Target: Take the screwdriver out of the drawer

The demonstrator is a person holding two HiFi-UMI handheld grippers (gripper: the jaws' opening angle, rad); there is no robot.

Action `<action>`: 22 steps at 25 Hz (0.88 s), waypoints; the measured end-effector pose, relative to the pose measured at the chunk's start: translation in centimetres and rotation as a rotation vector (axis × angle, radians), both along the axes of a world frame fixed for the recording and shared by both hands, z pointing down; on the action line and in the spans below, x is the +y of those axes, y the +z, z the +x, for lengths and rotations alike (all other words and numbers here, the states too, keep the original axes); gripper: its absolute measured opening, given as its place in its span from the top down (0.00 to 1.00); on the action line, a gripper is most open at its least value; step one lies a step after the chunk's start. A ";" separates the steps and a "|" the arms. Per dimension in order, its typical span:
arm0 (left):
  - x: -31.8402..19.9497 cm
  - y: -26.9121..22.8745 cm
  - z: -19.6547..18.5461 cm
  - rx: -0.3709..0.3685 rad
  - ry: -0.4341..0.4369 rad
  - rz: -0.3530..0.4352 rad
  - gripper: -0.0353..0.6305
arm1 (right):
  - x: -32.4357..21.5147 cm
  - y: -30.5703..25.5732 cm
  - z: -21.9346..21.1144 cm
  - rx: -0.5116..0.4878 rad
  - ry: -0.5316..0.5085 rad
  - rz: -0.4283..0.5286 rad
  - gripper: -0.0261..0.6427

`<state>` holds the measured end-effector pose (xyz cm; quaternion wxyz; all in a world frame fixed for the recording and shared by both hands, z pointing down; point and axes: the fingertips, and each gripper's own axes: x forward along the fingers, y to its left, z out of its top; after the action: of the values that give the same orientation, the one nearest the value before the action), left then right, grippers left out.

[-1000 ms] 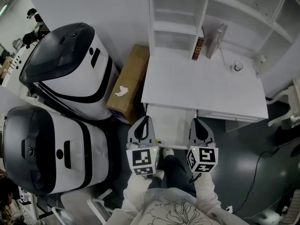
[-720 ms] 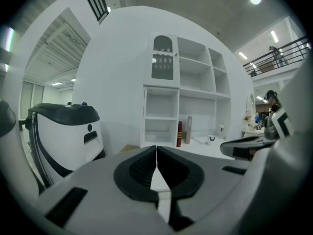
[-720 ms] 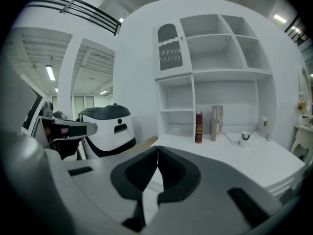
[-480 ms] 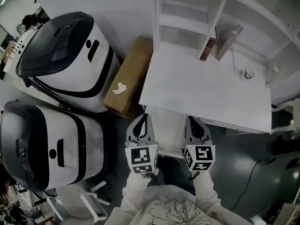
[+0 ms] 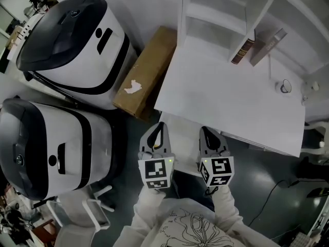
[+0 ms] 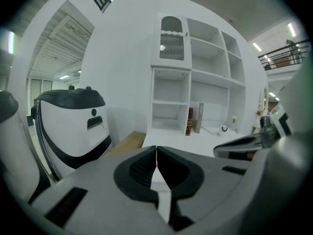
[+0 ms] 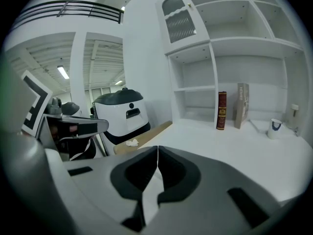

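My left gripper (image 5: 160,124) and right gripper (image 5: 203,129) are held side by side at the near edge of the white desk (image 5: 226,102). Both are shut with nothing between their jaws. A white drawer section (image 5: 184,143) juts out under the desk's front edge between them. I cannot see into it, and no screwdriver shows in any view. In the left gripper view the left gripper (image 6: 156,148) points over the desk top toward the shelves. In the right gripper view the right gripper (image 7: 157,148) points the same way.
Two books (image 5: 241,49) lean in the shelf unit (image 5: 216,14), and a cup (image 5: 284,86) stands at the desk's right. A cardboard box (image 5: 146,73) lies against the desk's left side. Two big white-and-black machines (image 5: 72,40) (image 5: 46,148) stand on the left.
Both grippers have come forward and down toward the desk's front edge, still shut. The head view has swung, so the desk sits further right and more tilted.
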<state>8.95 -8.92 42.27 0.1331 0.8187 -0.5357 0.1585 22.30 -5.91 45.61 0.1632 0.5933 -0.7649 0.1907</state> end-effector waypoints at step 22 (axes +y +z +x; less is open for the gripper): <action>0.2 8.1 -7.6 -0.050 -0.099 -0.158 0.94 | -0.1 11.7 -9.2 0.025 -0.301 -0.254 0.86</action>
<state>1.38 -8.76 50.36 0.1915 0.7739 -0.5646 0.2137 13.07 -6.06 57.28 0.2729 0.4492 -0.8125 0.2519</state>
